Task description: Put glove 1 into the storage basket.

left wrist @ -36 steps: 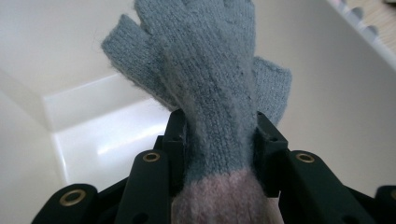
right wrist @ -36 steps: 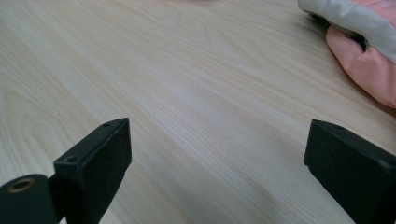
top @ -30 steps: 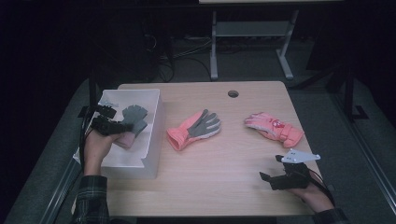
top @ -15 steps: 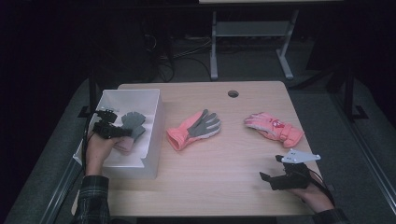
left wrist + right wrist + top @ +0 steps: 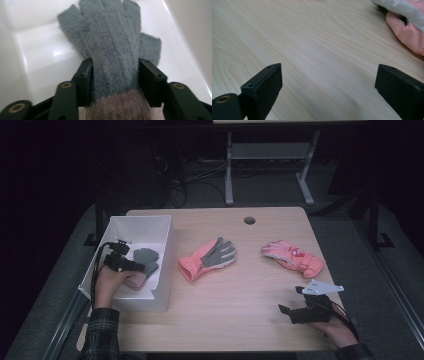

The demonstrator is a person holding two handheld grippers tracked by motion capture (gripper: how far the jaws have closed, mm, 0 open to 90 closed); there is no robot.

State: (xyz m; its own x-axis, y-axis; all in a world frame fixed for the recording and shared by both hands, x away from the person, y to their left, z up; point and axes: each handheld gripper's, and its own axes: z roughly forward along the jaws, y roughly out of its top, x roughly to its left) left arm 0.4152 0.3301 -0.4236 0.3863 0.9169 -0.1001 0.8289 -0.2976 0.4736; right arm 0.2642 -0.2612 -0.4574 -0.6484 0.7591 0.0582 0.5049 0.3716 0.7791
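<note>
A grey knit glove (image 5: 146, 256) with a pale brownish cuff lies flat on the floor of the white bin (image 5: 150, 223) at the table's left. My left gripper (image 5: 144, 266) is down inside the bin. In the left gripper view the knit glove (image 5: 112, 37) lies between the jaws of my left gripper (image 5: 115, 67), which have just been opening and flank its sides without squeezing it. My right gripper (image 5: 287, 312) rests low at the table's front right. It stands wide open over bare wood (image 5: 329, 75).
A coral glove with a grey palm (image 5: 207, 259) lies mid-table, just right of the bin. A pink padded glove (image 5: 292, 258) lies at the right, its cuff (image 5: 404, 32) near my right gripper. A cable hole (image 5: 249, 220) sits near the far edge.
My left hand has sunk lower into the bin with the grey glove, which now lies on the bin floor. Its jaws stand wider apart. The right gripper has not moved.
</note>
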